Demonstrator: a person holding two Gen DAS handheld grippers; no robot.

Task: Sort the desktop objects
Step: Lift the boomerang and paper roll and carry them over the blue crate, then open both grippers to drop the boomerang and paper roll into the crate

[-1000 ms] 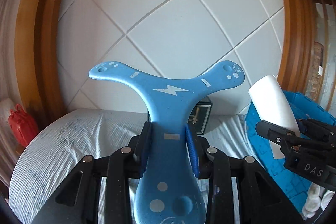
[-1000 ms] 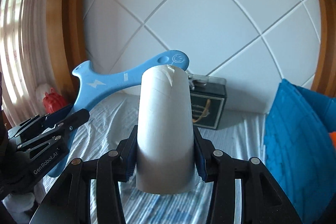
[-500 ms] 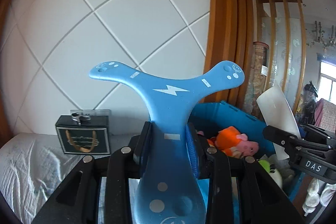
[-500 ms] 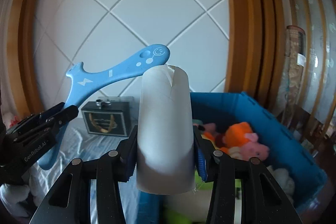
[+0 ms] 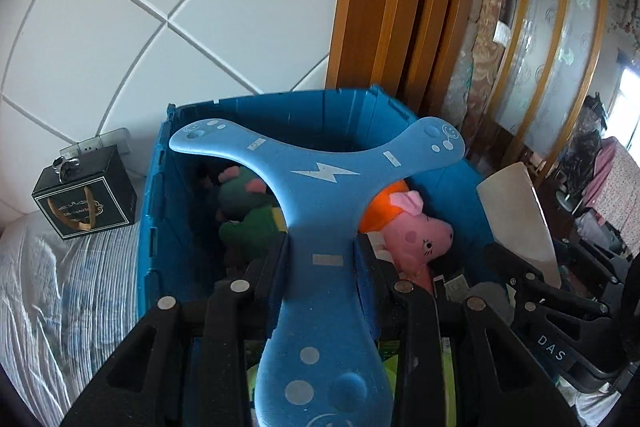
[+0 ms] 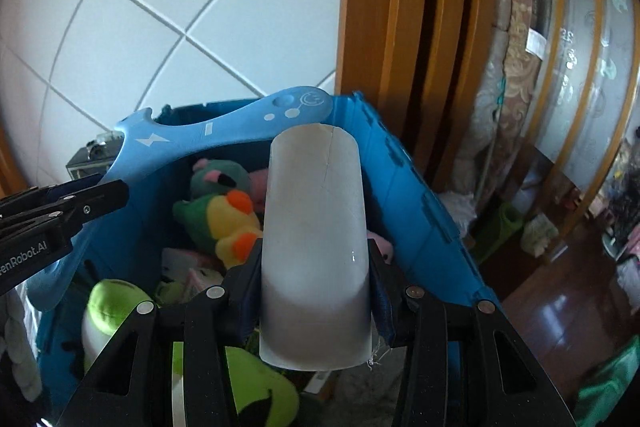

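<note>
Left wrist view: the left hand-held gripper (image 5: 322, 259) is clamped on the stem of a blue three-armed boomerang (image 5: 320, 179), whose two upper arms spread out ahead of the pads. Directly beyond and below it sits an open blue crate (image 5: 160, 187) holding soft toys, with a pink pig toy (image 5: 420, 231) just right of the stem and a green plush (image 5: 244, 219) just left. Further left, outside the crate, a small black gift box (image 5: 86, 201) stands on the striped bedcover (image 5: 60, 299). To the right, the other gripper shows side-on with its white load.

In the right wrist view, the right hand-held gripper (image 6: 316, 279) is clamped on a white roll (image 6: 316, 239), held upright between the pads. The crate lies ahead and below, with a green and yellow plush (image 6: 224, 223) just left of the roll.

Both items hang above the crate's opening, so the step in hand looks like the carry-to-bin part of the sorting. The next move likely calls for lowering each load inside the walls and parting the pads. The boomerang's wide arms could catch the rim, so it needs to go in centred.
</note>
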